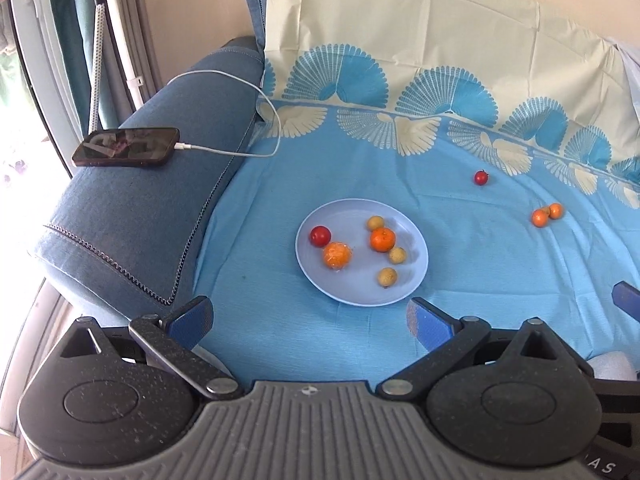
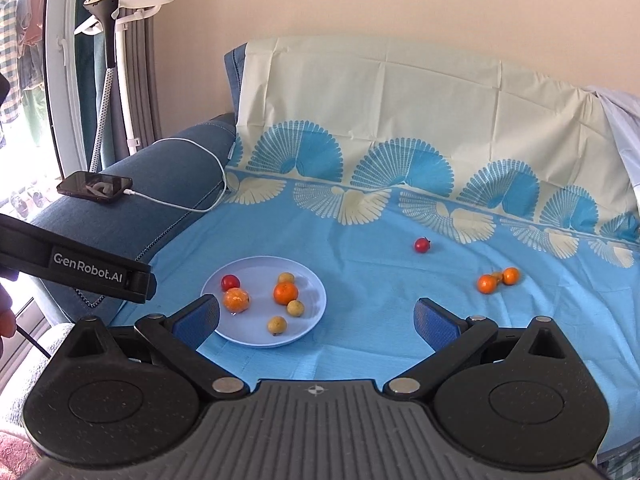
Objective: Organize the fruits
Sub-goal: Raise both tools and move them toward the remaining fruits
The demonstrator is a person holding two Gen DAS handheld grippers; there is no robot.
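A pale blue plate (image 1: 416,268) lies on the blue sheet and shows in the right wrist view too (image 2: 316,304). It holds a red tomato (image 1: 320,236), a peeled orange (image 1: 337,255), a whole mandarin (image 1: 383,239) and three small yellow fruits (image 1: 387,276). Loose on the sheet are a red tomato (image 1: 481,177) (image 2: 421,245) and two small mandarins (image 1: 547,214) (image 2: 498,279) with a small yellowish fruit between them. My left gripper (image 1: 310,318) is open and empty, just short of the plate. My right gripper (image 2: 316,318) is open and empty, with its left finger (image 2: 196,320) over the plate's near left rim.
A phone (image 1: 127,147) on a white charging cable (image 1: 240,80) lies on the blue sofa armrest (image 1: 132,216) at the left. A cream and blue cloth covers the backrest (image 1: 420,32). The left gripper's body (image 2: 80,266) crosses the right view's left side. A garment steamer (image 2: 108,20) stands by the window.
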